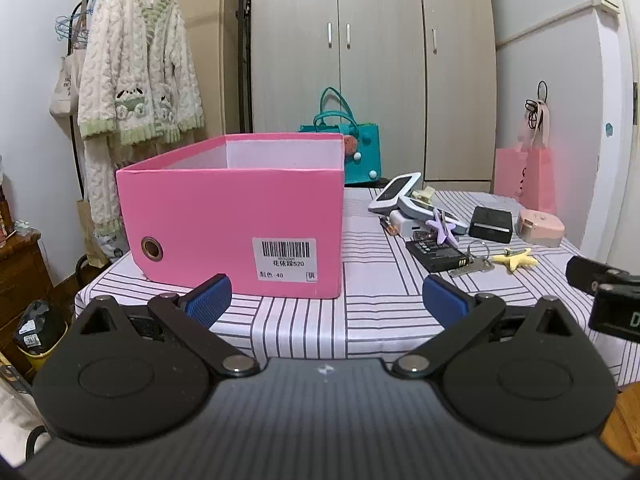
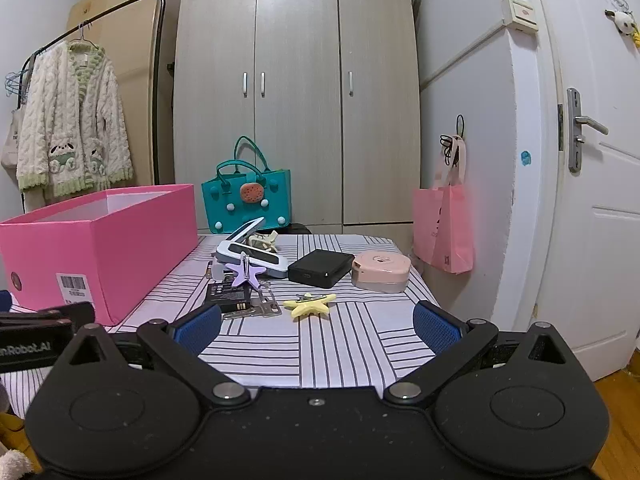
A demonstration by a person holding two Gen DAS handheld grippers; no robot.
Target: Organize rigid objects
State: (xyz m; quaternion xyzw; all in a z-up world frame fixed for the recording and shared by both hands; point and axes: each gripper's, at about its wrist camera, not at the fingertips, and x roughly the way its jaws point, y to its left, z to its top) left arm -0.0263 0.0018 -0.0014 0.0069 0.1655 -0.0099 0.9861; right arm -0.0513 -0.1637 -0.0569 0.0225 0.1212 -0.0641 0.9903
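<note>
A matt pink cardboard box (image 1: 236,220) with a paper label and a metal eyelet is seen at the left. The table (image 2: 340,344) is covered with smooth striped cloth. Near the centre, shiny metal keys (image 2: 256,310), a glossy black plastic case (image 2: 320,268) and matt yellow (image 2: 310,304) and lilac (image 2: 245,272) plastic stars are shown. Ribbed blue pads (image 1: 210,302) are fitted on matt black plastic.
</note>
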